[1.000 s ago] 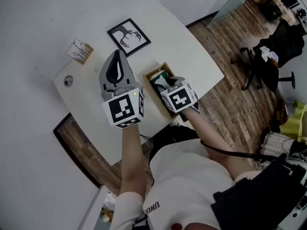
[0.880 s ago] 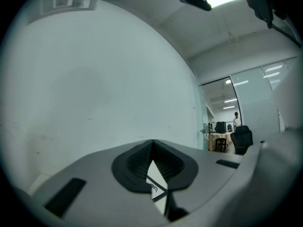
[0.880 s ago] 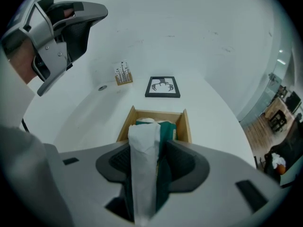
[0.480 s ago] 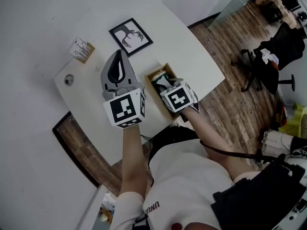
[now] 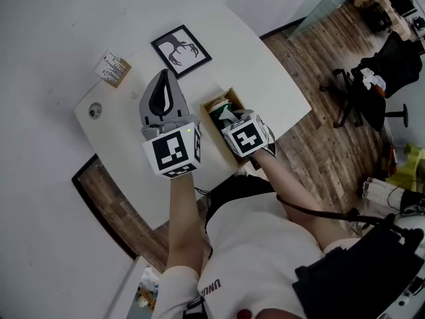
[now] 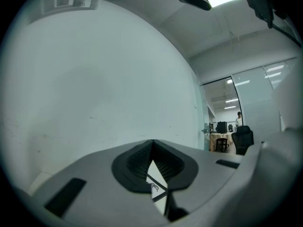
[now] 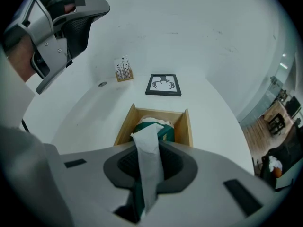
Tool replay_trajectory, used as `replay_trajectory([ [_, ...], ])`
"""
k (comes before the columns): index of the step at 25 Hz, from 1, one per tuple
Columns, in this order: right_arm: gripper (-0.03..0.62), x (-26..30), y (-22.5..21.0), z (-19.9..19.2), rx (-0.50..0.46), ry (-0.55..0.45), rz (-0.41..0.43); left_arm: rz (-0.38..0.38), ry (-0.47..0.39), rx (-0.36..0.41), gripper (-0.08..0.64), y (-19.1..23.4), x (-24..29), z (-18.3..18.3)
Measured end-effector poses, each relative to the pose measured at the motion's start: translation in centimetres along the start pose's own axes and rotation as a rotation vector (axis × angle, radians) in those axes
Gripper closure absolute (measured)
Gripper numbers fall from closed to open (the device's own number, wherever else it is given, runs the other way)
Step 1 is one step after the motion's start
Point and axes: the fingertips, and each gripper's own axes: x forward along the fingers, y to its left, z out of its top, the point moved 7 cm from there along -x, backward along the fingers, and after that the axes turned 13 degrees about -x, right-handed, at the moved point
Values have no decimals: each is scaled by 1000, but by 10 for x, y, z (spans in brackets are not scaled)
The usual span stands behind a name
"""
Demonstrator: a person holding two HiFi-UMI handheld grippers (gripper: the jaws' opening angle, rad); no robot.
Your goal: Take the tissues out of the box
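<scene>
- Right tongs [image 7: 149, 161], just closing, pinch 1 tissue [image 7: 146, 138] rising from box [image 7: 124, 126] directly ahead.
- Left tongs [image 6: 153, 143] closed together, empty.
- Tissue looks light, soft, tears easily; grip its upstanding fold.

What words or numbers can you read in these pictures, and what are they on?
"UNUN", roughly: dark letters on the person's white shirt, small and tilted.
Small printed card in its wooden stand: print too small to read.
Black-framed picture: a drawing, no words.
Green tissue pack in the wooden box: nothing readable.
</scene>
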Motion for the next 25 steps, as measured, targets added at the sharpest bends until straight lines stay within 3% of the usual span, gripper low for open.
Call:
replay_trajectory([
  [25,561,-26,-6,0,9,-57,-20,11,-15,12,548,-8,-13,5],
])
